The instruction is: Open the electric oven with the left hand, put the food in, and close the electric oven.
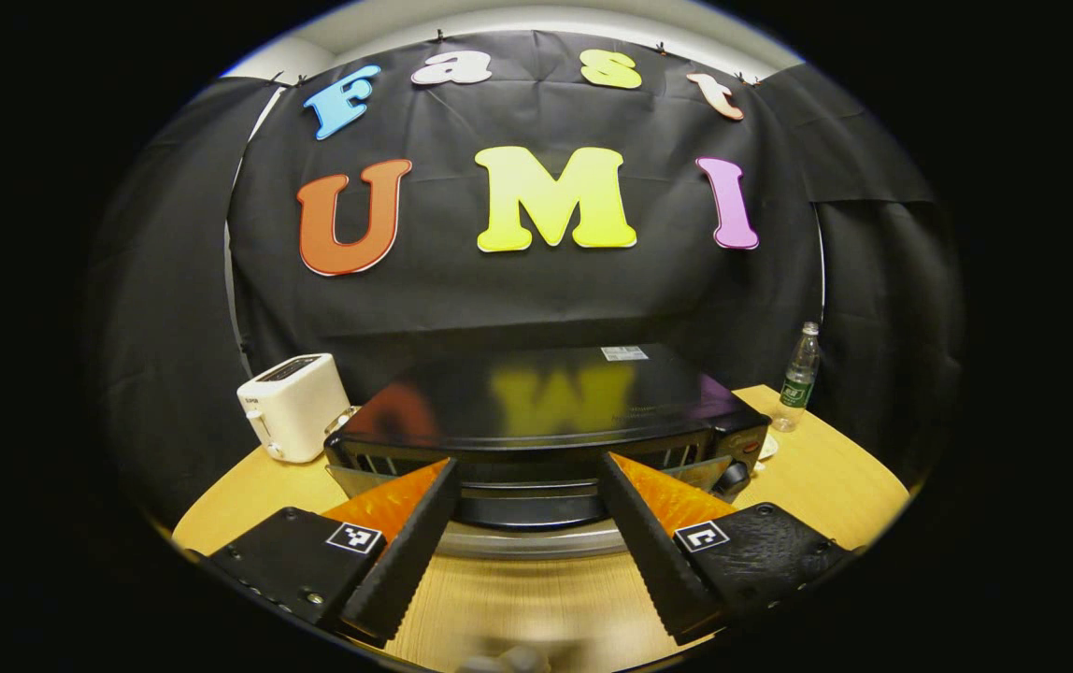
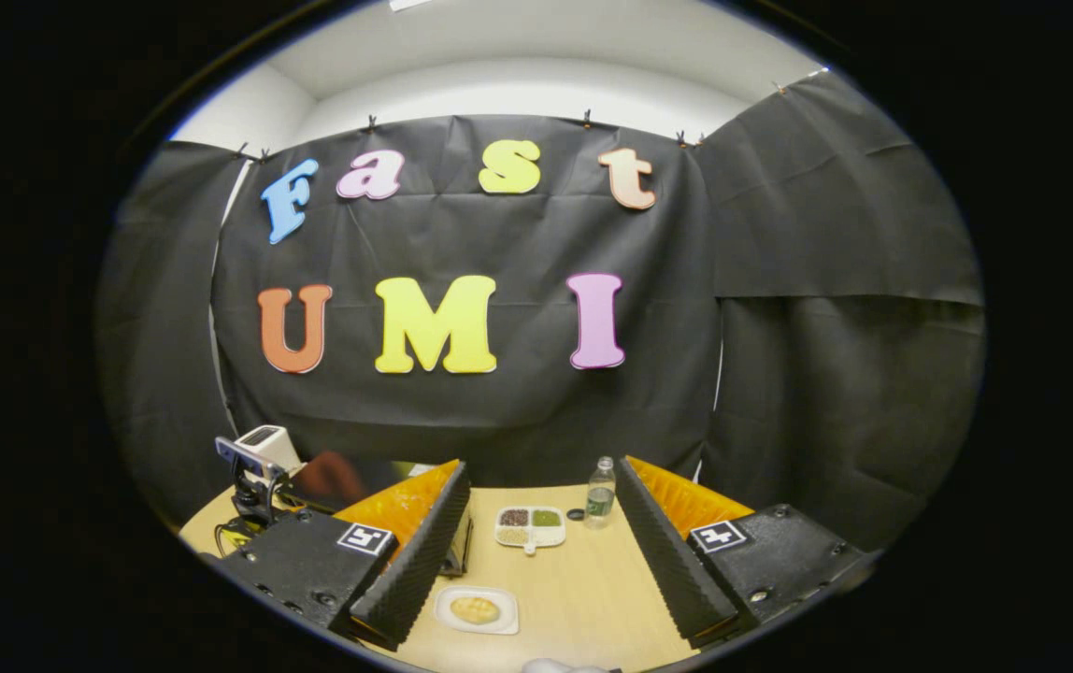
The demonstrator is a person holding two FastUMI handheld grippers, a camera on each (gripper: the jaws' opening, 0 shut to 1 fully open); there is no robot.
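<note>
The black electric oven stands on the wooden table, its glossy top facing me. A silver bar runs across its front, low between my fingers. My left gripper is open, held close to the oven's upper front and pressing on nothing. In the right gripper view, a small white plate with a yellow piece of food lies on the table just right of my left finger. My right gripper is open above the table. The oven's top and the other gripper show at the left.
A white toaster stands left of the oven. A plastic bottle is at the back right of the table. A divided dish of grains and the bottle sit beyond the food plate.
</note>
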